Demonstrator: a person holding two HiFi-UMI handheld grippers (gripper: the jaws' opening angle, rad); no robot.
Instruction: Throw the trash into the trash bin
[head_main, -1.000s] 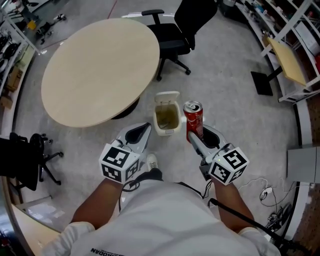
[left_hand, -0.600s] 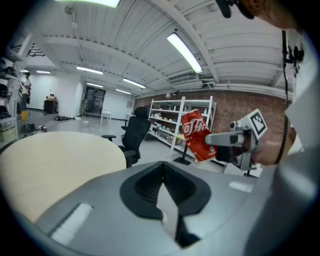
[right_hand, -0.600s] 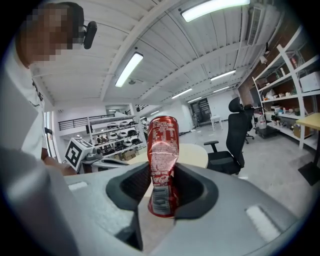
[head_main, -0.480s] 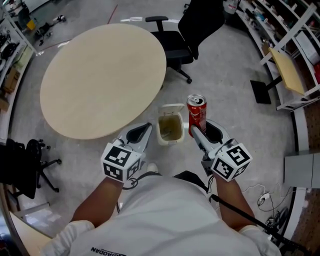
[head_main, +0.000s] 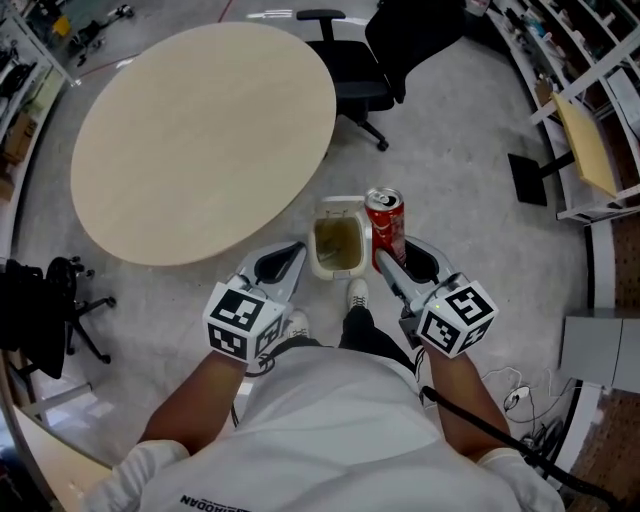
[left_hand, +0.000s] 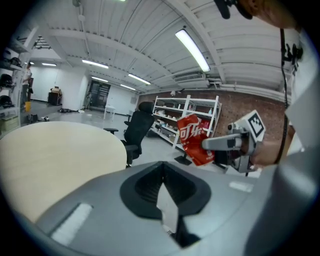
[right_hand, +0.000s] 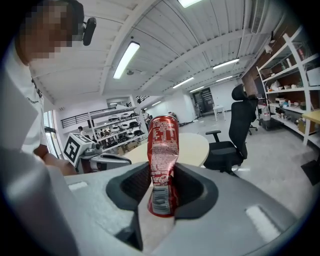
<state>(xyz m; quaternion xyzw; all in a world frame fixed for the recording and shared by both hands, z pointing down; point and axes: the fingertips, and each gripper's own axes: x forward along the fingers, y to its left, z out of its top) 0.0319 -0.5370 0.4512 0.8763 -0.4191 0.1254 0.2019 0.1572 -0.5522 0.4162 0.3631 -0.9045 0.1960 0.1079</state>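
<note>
**Q:** What can't you make out?
**Me:** In head view the bottom of the can (head_main: 386, 222) is cut off, sunk between the jaws of my right gripper (head_main: 393, 262). The inside of the trash bin (head_main: 334, 272) is a murky olive, so I can't tell what's in there. The bin shows in neither gripper view. My own shirt (head_main: 330, 430) blocks the floor under my arms.

**Q:** Fingers?
**Me:** The right ones are clamped on the can's lower half, one on each side. The jaws of my left gripper (head_main: 285, 258) are together with nothing between them.

**Q:** How does the can look?
**Me:** Red with white print and a silver top. It's upright and crumpled in around the middle. The right gripper view shows a pale printed patch low down by the jaws.

**Q:** Where is it?
**Me:** Off the floor in my right gripper, just beside the bin's right edge in head view. The bin's lid (head_main: 338, 205) is flipped open at the far side. A round table (head_main: 200, 130) sits up and left of the bin.
</note>
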